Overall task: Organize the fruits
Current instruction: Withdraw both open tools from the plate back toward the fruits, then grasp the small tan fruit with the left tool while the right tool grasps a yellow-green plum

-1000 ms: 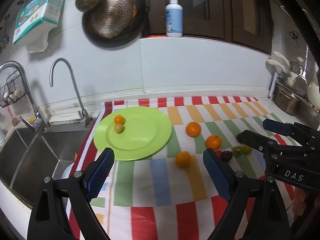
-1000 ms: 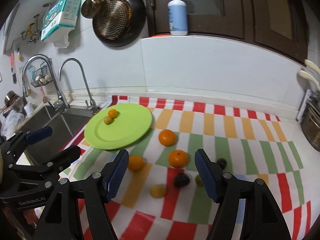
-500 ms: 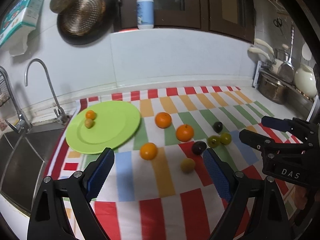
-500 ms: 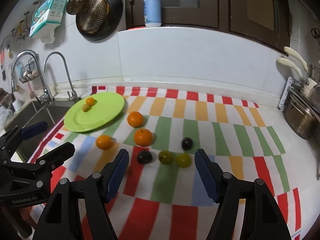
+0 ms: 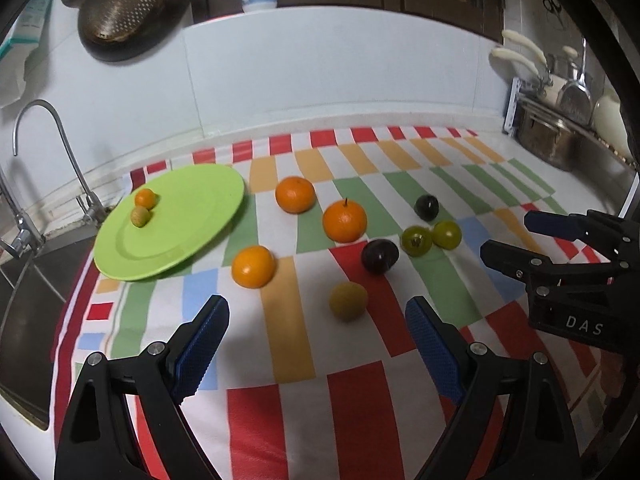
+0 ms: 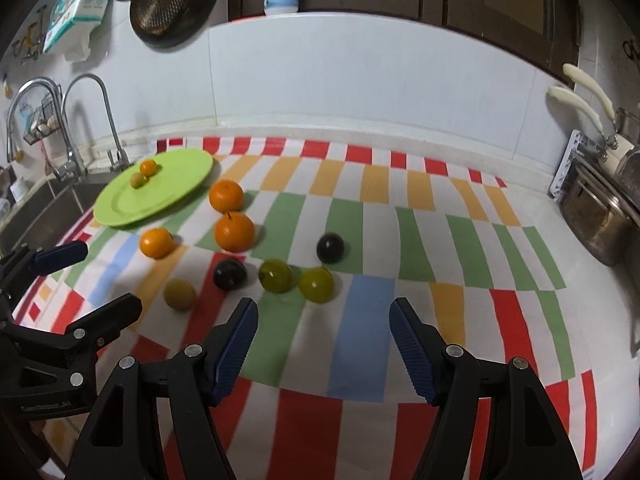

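Left wrist view showed the left gripper [image 5: 316,340] wide and empty, the yellow fruit [image 5: 348,301] at twelve o'clock on the striped surface [image 5: 248,360]; probably light, round, roll-prone, best pinched across its middle. Right gripper [image 6: 323,340] stood moderately open, empty.

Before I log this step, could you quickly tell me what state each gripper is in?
Left gripper: open, holding nothing.
Right gripper: open, holding nothing.

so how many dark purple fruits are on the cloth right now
2. One dark fruit lies left of the two green ones, near the yellow fruit. The other dark fruit sits farther back, behind the green pair. Nothing seems to hide more.
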{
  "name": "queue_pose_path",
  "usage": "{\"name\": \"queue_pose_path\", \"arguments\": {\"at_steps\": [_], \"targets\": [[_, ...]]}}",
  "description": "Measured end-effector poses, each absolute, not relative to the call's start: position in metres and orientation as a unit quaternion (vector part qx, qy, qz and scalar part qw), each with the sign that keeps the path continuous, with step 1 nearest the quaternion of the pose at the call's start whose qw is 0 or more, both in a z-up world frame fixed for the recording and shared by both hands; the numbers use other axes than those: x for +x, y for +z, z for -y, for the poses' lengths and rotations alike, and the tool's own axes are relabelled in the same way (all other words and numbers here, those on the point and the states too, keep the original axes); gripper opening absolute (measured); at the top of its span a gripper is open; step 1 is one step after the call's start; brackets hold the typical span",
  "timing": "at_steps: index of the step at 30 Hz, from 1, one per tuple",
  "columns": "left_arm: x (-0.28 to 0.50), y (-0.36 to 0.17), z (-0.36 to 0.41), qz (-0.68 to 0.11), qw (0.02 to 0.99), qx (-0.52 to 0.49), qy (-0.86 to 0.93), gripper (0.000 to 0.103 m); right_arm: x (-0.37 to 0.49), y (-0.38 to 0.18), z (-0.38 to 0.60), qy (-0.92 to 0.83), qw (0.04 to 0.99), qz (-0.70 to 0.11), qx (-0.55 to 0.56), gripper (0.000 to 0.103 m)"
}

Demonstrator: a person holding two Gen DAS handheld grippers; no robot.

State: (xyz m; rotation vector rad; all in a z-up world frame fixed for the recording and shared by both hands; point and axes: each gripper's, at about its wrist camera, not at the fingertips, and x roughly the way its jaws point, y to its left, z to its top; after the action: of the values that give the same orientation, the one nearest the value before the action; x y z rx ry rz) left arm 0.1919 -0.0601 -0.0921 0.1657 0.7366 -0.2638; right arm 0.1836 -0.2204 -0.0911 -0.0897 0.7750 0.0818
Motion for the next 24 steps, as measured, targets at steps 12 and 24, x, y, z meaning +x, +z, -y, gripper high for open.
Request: {"name": "queue_pose_path", "arguments": {"at_steps": [12, 24], "targets": [[0.215, -0.118, 0.07, -0.391, 0.906, 0.084, -0.141, 0.071, 0.214, -0.116, 0.222, 0.063, 0.911, -0.404, -0.057, 0.059], [0.233, -0.124, 0.076, -0.415, 0.892, 0.072, -0.162, 0.039, 0.239, -0.129, 0.218, 0.079, 0.902, -0.423, -0.05, 0.042]]}}
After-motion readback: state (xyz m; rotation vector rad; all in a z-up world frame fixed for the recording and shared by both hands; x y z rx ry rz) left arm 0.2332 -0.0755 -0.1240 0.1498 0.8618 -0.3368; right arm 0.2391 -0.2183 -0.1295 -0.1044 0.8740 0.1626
